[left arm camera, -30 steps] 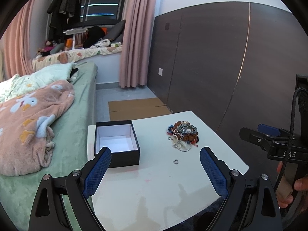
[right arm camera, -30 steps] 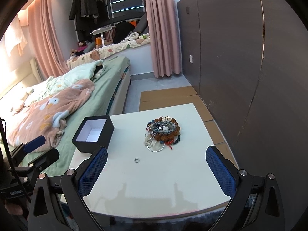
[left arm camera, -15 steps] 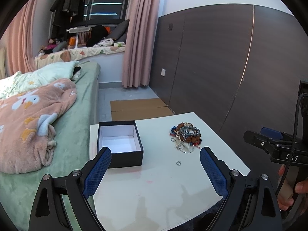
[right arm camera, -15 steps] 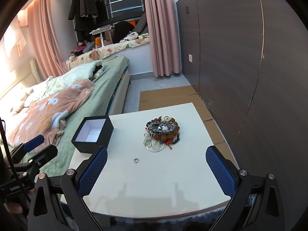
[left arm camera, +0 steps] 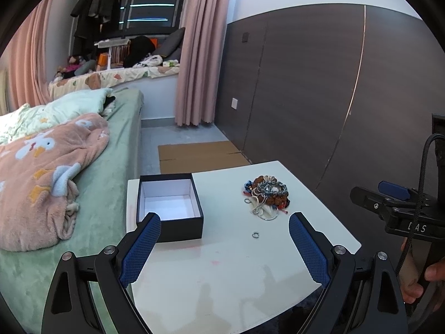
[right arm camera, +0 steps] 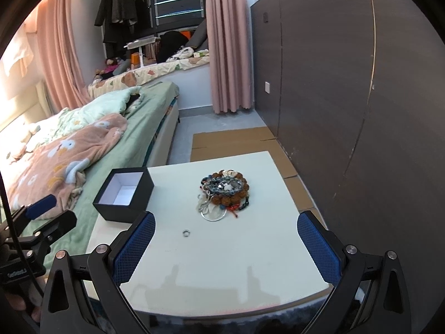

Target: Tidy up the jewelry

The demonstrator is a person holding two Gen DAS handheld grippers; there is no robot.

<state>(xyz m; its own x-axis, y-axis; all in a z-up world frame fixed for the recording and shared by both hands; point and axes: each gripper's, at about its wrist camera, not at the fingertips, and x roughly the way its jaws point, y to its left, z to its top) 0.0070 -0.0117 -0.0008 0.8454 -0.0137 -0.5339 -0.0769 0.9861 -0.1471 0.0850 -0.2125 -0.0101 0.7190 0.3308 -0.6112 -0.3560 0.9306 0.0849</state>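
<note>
On a white bedside table [right arm camera: 222,256], tangled bead bracelets and chains [right arm camera: 224,189] lie beside an empty black box [right arm camera: 123,194]; both grippers, left [left arm camera: 224,246] and right [right arm camera: 225,246], gape empty. Light, slippery strands likely lift best by the chunky wooden beads.

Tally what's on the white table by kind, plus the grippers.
Black box, open, white inside: 1
Jewelry pile, tangled, pieces uncountable: 1
Loose ring, apart from the pile: 1
Grippers, left gripper and right gripper, both open: 2
Total: 5
</note>
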